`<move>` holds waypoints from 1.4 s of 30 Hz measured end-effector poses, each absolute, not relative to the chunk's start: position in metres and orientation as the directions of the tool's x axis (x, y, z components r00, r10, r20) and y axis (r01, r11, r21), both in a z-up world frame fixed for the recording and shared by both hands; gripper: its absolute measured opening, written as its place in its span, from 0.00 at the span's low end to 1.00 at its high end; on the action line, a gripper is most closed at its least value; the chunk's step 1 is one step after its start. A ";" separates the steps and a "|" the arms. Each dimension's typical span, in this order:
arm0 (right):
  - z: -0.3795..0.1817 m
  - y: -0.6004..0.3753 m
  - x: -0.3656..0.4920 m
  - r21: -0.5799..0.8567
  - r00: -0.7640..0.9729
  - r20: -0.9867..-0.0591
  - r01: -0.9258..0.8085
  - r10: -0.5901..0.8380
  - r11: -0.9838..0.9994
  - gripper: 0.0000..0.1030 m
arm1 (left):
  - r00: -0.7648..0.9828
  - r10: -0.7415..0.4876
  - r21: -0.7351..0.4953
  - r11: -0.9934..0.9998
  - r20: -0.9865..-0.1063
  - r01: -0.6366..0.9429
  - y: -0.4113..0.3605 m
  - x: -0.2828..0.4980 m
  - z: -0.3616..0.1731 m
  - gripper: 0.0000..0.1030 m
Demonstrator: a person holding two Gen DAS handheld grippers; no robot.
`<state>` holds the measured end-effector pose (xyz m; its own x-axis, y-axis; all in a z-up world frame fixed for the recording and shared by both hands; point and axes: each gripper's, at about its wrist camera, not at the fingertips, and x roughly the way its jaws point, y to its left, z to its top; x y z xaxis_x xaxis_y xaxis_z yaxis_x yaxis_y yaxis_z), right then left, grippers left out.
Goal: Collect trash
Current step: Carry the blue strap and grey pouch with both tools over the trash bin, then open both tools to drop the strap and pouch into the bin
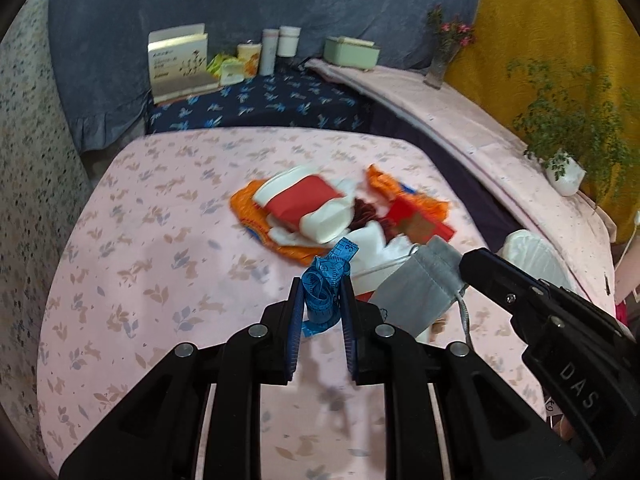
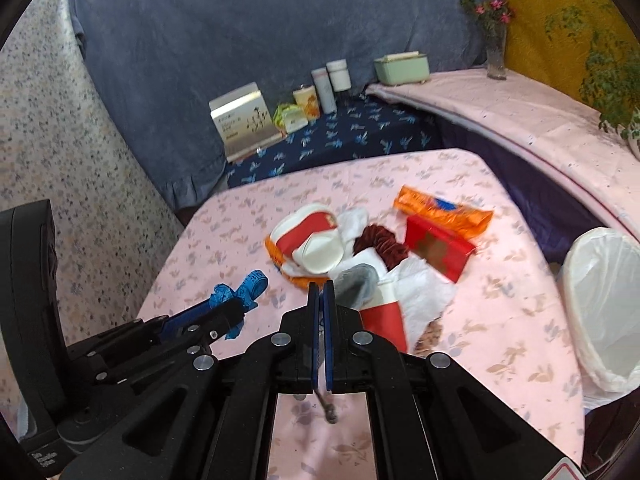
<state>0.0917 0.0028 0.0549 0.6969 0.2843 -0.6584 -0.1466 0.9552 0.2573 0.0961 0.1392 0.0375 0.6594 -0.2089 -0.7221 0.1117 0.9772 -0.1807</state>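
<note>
Tilting downward, left hand-held gripper [image 1: 322,294] clamps blue tape measure [image 1: 326,280]; right hand-held gripper [image 2: 321,292] pinches grey pouch [image 2: 354,282].

Pink floral tablecloth [image 1: 160,208], blue drape [image 1: 240,0] and yellow drape [image 1: 560,20] behind

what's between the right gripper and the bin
Only bare pink tablecloth, seen in the right wrist view; right gripper grips a grey pouch, bin at the table's right edge.

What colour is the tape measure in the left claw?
Bright blue tape measure, clearest in the left wrist view.
</note>
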 end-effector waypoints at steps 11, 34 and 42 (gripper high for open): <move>0.101 -0.082 0.062 0.235 0.798 -0.580 -0.027 0.163 0.972 0.02 | 0.665 -0.315 -0.182 0.947 -0.678 0.263 0.054 0.085 0.072 0.17; 0.076 -0.263 0.055 0.230 0.776 -0.616 0.339 -0.133 0.912 0.02 | 0.525 -0.476 -0.170 0.833 -0.706 0.527 -0.126 0.116 0.058 0.18; 0.055 -0.292 0.067 0.231 0.742 -0.648 0.406 -0.172 0.884 0.05 | 0.486 -0.496 -0.173 0.806 -0.719 0.566 -0.172 0.137 0.041 0.45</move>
<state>0.0669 -0.2922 0.0553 0.7422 -0.1721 -0.6477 0.4065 0.8840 0.2309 0.1367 -0.1720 0.0412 0.4860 -0.4963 -0.7194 0.5663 0.8058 -0.1732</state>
